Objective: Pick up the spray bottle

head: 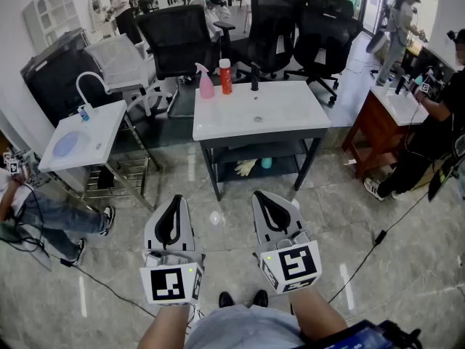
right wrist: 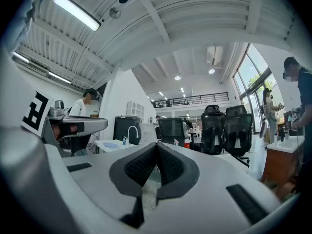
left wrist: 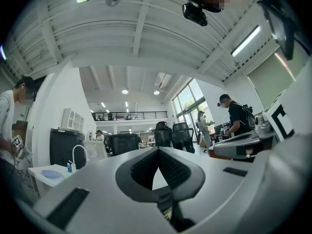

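1. Bright, even indoor light from ceiling tubes (right wrist: 75, 11) and tall windows (right wrist: 254, 79).
2. Heavy fisheye bending and black corners in both gripper views.
3. Soft glare spots on glossy floor (head: 215, 217); nearest foreground blurred.

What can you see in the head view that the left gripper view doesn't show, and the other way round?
Only the head view: the pink spray bottle and red bottle on the white sink table, plus the floor. Only the left gripper view: the ceiling beams and the balcony railing. Both: the black office chairs and the left gripper, fingers together, holding nothing.
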`<state>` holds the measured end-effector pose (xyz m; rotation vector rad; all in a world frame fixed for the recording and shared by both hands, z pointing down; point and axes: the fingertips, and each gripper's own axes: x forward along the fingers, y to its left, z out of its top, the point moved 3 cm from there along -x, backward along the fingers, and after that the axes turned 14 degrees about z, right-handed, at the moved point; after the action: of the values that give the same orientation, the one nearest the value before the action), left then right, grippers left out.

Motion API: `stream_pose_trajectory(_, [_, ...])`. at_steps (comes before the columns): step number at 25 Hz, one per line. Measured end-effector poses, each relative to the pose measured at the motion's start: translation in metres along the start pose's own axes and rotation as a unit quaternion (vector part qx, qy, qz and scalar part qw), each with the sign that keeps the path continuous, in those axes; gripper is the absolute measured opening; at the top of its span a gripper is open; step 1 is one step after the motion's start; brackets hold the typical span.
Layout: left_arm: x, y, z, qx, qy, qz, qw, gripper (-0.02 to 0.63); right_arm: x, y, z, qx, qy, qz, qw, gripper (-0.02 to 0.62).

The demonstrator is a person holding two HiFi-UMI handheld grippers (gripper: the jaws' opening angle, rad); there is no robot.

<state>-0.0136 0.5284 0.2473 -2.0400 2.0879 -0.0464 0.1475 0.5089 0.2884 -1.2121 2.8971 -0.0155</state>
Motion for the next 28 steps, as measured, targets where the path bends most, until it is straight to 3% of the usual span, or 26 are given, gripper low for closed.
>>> stream_pose_trajectory(18, [-0.009,-0.052,-0.015,0.005,0.027,0.026,0.9993,0.015,-0.038,-0.045,-0.026,0.020,0.018,0.010,1.000,0.032])
stream_pose_trajectory(28, [0.038,-0.032,-0.041,-0.001,0.036,0.031,0.9989,0.015,0.016,-0.071,-0.040,0.023,0.026,0.006,0.999,0.032])
